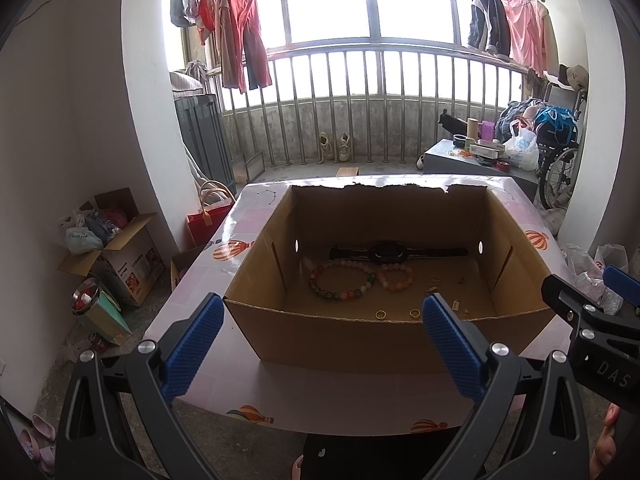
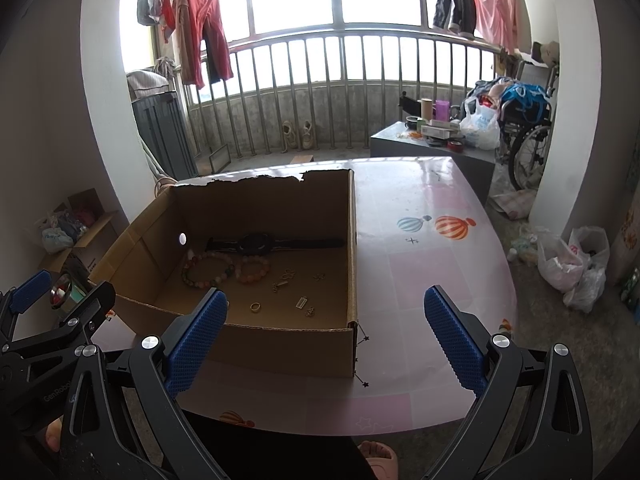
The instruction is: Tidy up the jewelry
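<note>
An open cardboard box (image 1: 336, 336) (image 2: 280, 344) stands on the pink table. Inside lie a black watch (image 1: 386, 252) (image 2: 256, 243), a green-and-pink bead bracelet (image 1: 342, 280) (image 2: 208, 270), a smaller orange bead bracelet (image 1: 396, 277) (image 2: 254, 269), gold rings (image 1: 380, 314) (image 2: 255, 306) and small charms (image 2: 302, 302). My left gripper (image 1: 324, 340) is open in front of the box's near wall, holding nothing. Over the near right corner of the box and the table beside it, my right gripper (image 2: 326, 336) is open and empty too.
The pink table (image 2: 420, 280) with balloon prints has bare surface right of the box. A grey cabinet (image 2: 400, 140) with clutter, a wheelchair (image 2: 524, 144), plastic bags (image 2: 568, 264) and cardboard boxes (image 1: 120, 256) stand on the floor around.
</note>
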Available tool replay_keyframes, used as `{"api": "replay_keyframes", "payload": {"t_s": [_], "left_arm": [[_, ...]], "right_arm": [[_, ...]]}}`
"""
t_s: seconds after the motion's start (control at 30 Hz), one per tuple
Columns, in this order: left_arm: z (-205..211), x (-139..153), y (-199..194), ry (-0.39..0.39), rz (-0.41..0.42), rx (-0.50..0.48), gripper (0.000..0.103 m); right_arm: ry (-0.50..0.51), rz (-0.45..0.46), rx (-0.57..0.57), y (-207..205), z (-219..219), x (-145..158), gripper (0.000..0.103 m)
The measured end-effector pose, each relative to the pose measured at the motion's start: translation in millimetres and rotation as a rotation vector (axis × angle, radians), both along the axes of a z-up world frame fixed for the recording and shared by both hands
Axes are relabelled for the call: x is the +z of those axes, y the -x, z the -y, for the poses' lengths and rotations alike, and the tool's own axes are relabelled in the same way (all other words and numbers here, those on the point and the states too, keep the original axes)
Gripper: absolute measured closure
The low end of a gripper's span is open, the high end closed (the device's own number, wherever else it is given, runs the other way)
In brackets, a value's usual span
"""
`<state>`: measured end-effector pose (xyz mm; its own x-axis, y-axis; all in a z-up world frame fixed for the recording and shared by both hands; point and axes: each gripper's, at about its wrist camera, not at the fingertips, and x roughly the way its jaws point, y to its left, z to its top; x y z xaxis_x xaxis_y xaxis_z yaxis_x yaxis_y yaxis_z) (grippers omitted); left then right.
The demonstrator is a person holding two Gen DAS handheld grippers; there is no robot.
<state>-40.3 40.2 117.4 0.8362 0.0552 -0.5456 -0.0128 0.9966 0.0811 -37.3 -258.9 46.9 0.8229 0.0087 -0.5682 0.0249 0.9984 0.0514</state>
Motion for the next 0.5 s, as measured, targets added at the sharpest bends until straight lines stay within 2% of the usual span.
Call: {"api": "replay_keyframes", "payload": {"t_s": [0.5], "left_arm": [[0.2, -1.0, -0.1, -0.002, -0.002, 0.001, 0.005]], "right_arm": [[0.001, -0.001, 0.000, -0.2, -0.4, -0.3, 0.008]]}}
